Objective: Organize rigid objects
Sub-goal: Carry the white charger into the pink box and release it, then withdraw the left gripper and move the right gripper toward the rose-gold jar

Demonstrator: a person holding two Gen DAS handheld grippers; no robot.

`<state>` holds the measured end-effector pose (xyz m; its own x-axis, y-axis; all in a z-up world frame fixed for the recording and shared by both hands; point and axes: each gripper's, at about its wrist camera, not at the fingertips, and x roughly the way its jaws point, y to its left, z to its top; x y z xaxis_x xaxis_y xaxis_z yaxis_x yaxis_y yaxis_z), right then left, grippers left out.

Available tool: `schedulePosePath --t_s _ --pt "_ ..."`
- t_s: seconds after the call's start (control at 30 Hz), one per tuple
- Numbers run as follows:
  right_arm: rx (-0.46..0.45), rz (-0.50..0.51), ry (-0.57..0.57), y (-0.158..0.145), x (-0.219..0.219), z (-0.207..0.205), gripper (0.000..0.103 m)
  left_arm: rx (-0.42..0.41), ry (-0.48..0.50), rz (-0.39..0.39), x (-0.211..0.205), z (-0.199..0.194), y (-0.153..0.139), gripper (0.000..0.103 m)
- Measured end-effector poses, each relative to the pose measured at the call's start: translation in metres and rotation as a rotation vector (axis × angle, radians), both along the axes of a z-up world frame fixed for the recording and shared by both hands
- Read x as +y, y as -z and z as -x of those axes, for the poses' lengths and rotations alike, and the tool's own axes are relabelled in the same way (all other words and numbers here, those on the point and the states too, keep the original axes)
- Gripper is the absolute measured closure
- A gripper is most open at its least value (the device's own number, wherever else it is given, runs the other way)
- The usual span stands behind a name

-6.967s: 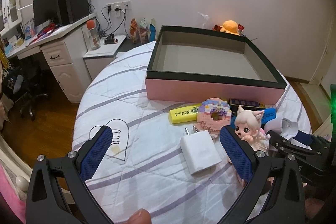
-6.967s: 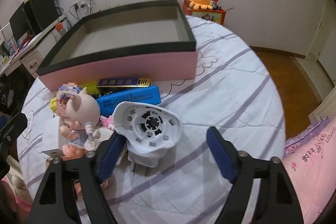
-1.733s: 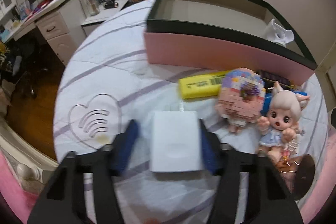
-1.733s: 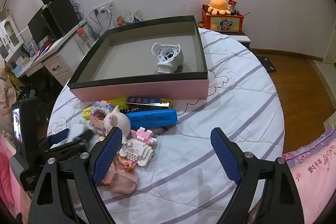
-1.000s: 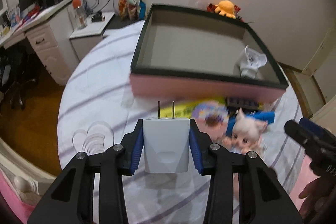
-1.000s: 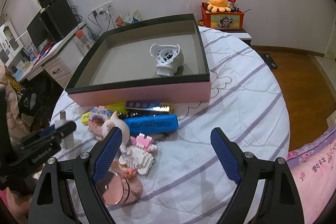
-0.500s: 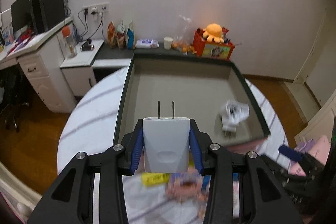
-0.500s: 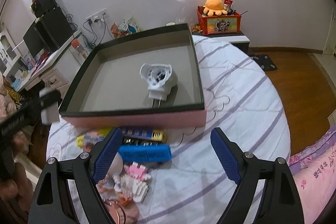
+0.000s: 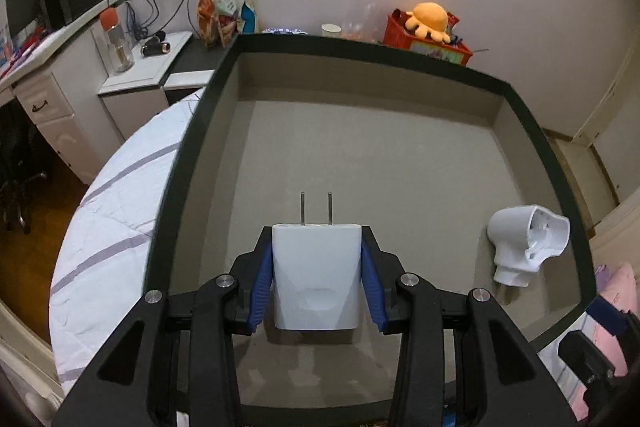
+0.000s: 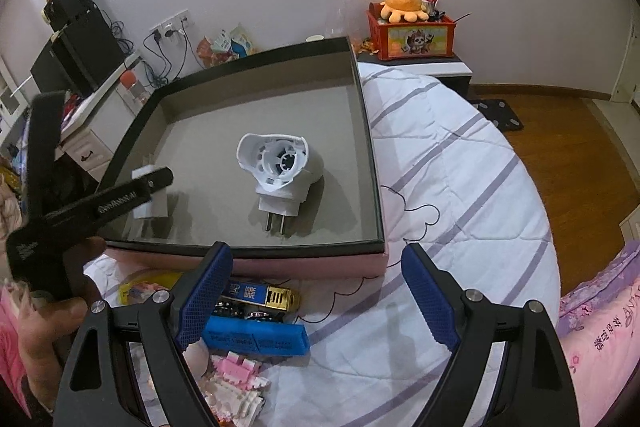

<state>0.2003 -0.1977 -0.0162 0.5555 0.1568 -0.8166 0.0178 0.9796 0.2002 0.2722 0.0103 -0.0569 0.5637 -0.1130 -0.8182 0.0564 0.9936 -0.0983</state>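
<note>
- The left gripper (image 9: 316, 287) is clenched on the white charger (image 9: 316, 277): both blue pads (image 9: 262, 283) press flat against its two sides.
- The charger sits upright between the jaws, its two metal prongs pointing away from the camera, and it hangs above the grey floor of the box (image 9: 188, 163), near the front left part of it.
- From the right wrist view the same charger (image 10: 150, 193) shows only as a pale block behind the black finger of the left gripper (image 10: 136, 193); whether it touches the box floor I cannot tell.
- The right gripper (image 10: 316, 293) is released, its blue pads (image 10: 206, 291) spread wide with nothing between them, hovering over the striped bedcover (image 10: 460, 187) just in front of the box (image 10: 370, 147).
- The charger is a plain white rounded block with a shallow dent on its face.
- A white plug-in adapter (image 10: 282, 169) with a round open socket lies on its side in the box, well apart from the charger, toward the right wall.
- Outside the box, along its pink front, lie a blue case (image 10: 256, 337), a gold-and-blue bar (image 10: 260, 295), a yellow object (image 10: 148, 285) and pink block toys (image 10: 236, 383).
- These loose things are partly covered by the right gripper's left finger, and the yellow one is too blurred to name.
- A hand (image 10: 44, 335) grips the left tool's handle at the frame's left edge, cut off.
</note>
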Motion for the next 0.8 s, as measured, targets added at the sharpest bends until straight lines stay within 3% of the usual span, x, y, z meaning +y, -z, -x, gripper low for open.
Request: schedulePosePath --t_s 0.1,0.2,0.3,0.33,0.37,0.53,0.77,0.8 --pt "0.007 -0.001 -0.004 0.002 0.001 -0.003 0.016 0.013 0.003 -0.022 -0.004 0.003 0.003 0.057" --pt "0.002 0.000 -0.011 0.000 0.003 -0.003 0.016 0.028 0.033 -0.002 -0.008 0.006 0.001 0.040" --pt "-0.009 0.002 -0.016 -0.003 0.005 0.003 0.016 -0.010 0.063 -0.010 -0.017 0.018 -0.010 0.022" --pt "-0.015 0.001 -0.017 -0.005 0.005 0.004 0.015 -0.034 0.059 -0.026 -0.019 0.024 -0.016 0.007" --pt "-0.024 0.001 -0.016 -0.008 0.005 0.007 0.016 -0.066 0.051 -0.039 -0.020 0.029 -0.021 0.001" --pt "-0.065 0.005 -0.001 -0.021 0.003 0.025 0.015 -0.176 0.004 -0.079 -0.012 0.059 -0.053 0.000" --pt "-0.113 0.010 -0.002 -0.037 0.011 0.048 0.015 -0.170 -0.028 -0.049 0.012 0.101 -0.069 0.000" --pt "-0.119 0.015 -0.003 -0.039 0.014 0.052 0.011 -0.166 -0.032 -0.044 0.015 0.107 -0.070 0.000"
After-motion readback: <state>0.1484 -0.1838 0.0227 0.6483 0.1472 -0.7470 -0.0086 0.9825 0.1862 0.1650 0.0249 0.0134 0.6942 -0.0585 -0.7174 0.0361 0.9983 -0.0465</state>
